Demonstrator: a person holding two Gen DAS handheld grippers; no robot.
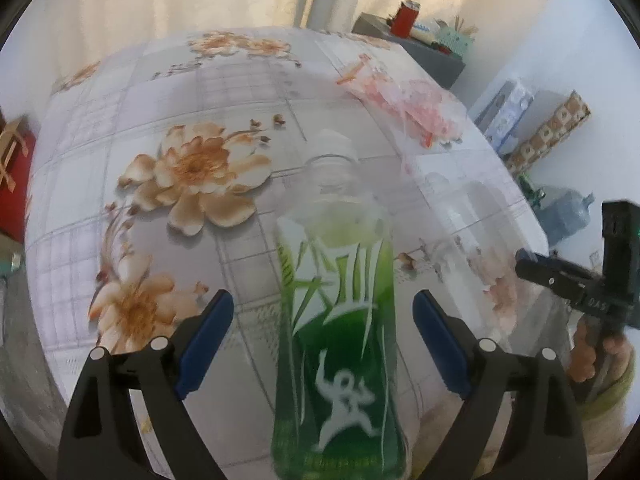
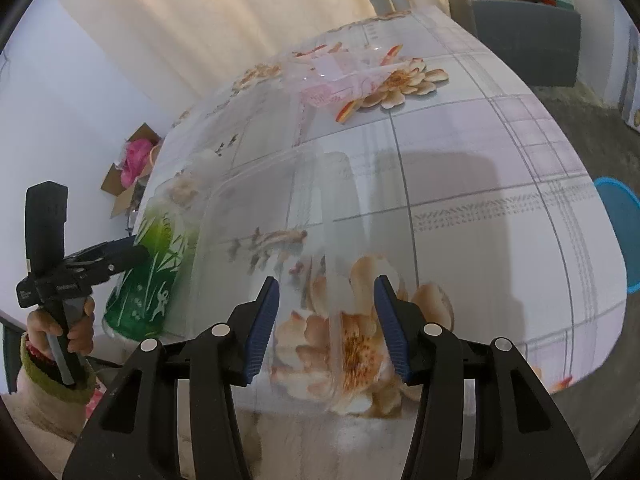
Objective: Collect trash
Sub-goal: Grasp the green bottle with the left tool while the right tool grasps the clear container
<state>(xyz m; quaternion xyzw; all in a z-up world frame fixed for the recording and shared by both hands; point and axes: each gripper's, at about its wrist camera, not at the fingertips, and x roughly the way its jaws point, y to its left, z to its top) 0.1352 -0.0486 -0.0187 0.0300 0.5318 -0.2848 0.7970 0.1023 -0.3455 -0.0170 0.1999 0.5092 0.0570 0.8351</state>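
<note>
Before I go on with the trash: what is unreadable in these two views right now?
- Green-label bottle: base cut off by the left wrist view's lower edge; label blurred. In the right wrist view the clear plastic container veils it.
- Clear plastic container: edges faint, so contact with the right gripper cannot be told.
- Pink-printed bag: print too blurred to read.
- Left gripper: pads look apart from the bottle.

A floral tablecloth (image 1: 192,168) with orange blossoms fills the middle of both views. At upper right, a grey cabinet (image 2: 528,40) carries a red can (image 1: 406,18). A cardboard box (image 2: 128,176) of pink stuff sits at left, a blue stool (image 2: 620,232) at the right edge, pale curtains (image 2: 224,20) along the top.
</note>
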